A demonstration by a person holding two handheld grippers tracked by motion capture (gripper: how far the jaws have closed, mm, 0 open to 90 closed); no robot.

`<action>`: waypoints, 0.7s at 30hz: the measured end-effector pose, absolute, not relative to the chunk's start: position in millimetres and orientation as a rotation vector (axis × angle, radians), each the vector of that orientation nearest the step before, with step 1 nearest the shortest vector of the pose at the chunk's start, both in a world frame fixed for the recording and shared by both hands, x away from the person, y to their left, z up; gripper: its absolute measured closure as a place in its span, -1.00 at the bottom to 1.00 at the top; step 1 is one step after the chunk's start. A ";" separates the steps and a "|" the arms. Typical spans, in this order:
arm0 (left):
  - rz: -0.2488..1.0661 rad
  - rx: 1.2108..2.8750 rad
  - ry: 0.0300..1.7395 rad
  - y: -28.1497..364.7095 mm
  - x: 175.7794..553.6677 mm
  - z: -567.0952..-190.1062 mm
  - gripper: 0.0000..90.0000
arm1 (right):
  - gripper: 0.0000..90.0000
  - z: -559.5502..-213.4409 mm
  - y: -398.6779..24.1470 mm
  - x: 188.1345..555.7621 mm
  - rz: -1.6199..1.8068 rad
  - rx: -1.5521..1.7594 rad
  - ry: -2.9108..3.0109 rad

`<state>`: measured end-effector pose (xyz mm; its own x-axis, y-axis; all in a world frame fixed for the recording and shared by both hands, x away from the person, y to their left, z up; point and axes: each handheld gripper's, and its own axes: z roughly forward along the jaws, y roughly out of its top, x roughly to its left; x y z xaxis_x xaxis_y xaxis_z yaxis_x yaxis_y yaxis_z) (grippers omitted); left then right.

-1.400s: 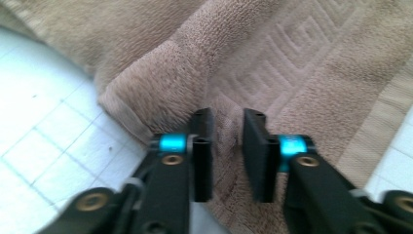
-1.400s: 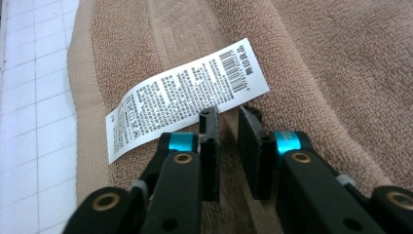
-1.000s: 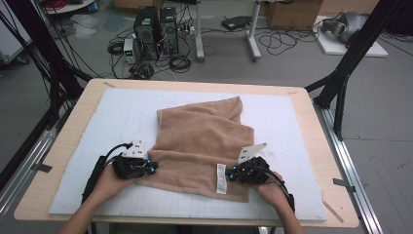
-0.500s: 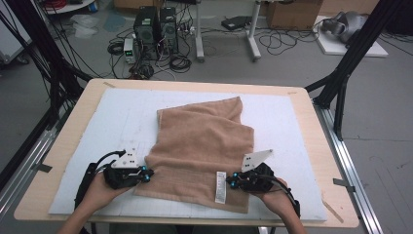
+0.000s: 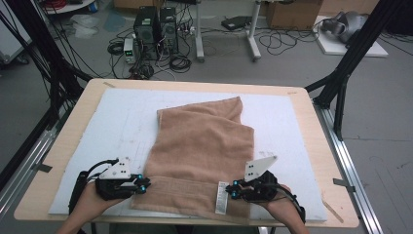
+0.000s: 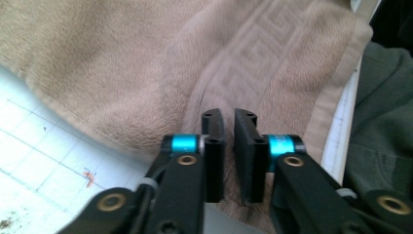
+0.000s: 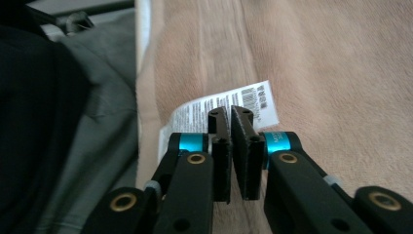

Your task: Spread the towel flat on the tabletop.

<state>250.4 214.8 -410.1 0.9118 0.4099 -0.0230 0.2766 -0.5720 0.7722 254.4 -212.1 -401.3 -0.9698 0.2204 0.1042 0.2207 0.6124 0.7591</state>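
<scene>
Lying spread on the white mat (image 5: 112,117) of the table (image 5: 63,141): a tan towel (image 5: 199,146), near edge hanging over the front and cut off at the bottom of the high view. Far right corner folded over, so the layers beneath staying hidden. White label (image 5: 221,197) showing by the near hem, its print too small for reading.

Hovering at the towel's near left corner: left gripper (image 5: 145,185), jaws having just been opening, now standing a narrow gap apart with nothing pinched between, the patterned hem (image 6: 253,63) lying blurred beyond them. Hovering at the near right: right gripper (image 5: 230,191), jaws likewise having just been opening, slightly parted, gripping nothing, label (image 7: 234,105) partly hidden behind them. Dark clothing blurring along one edge of each gripper view.
</scene>
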 end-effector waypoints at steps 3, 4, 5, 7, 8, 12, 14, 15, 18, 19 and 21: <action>0.207 2.211 0.509 212.5 260.3 -410.1 0.60 | 0.54 -396.0 -216.1 260.6 -1.383 -0.440 -2.840; 0.210 2.210 0.517 211.0 264.0 -410.9 0.56 | 0.52 -395.7 -217.0 263.7 -1.396 -0.461 -2.849; 0.218 2.211 0.517 209.6 267.7 -412.4 0.55 | 0.50 -396.6 -217.5 266.8 -1.387 -0.480 -2.861; 0.243 2.218 0.542 206.2 275.0 -416.6 0.48 | 0.38 -402.1 -216.6 273.8 -1.344 -0.510 -2.900; 0.274 2.226 0.562 204.0 278.2 -419.7 0.40 | 0.35 -406.3 -216.5 278.2 -1.328 -0.536 -2.910; 0.300 2.274 0.592 198.1 291.7 -430.7 0.25 | 0.32 -425.9 -217.0 292.2 -1.293 -0.596 -2.878; 0.284 2.300 0.589 194.9 295.6 -435.6 0.29 | 0.39 -434.9 -214.9 295.5 -1.245 -0.592 -2.889; 0.266 2.300 0.586 194.4 296.9 -437.3 0.33 | 0.43 -437.3 -213.7 295.2 -1.228 -0.598 -2.894; 0.252 2.295 0.569 194.5 296.3 -437.3 0.58 | 0.63 -442.2 -213.3 296.6 -1.238 -0.594 -2.882; 0.254 2.301 0.558 193.8 294.7 -436.8 0.66 | 0.71 -442.4 -213.6 297.2 -1.239 -0.589 -2.884; 0.284 2.323 0.525 191.7 290.8 -435.9 0.83 | 0.80 -442.5 -211.8 296.5 -1.233 -0.569 -2.876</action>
<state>290.8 191.7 -435.9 0.8926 0.4479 0.0513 0.2877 -0.6534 0.7002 296.5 -211.8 -442.5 -0.9352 0.3385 0.1038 0.3085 0.6353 0.7080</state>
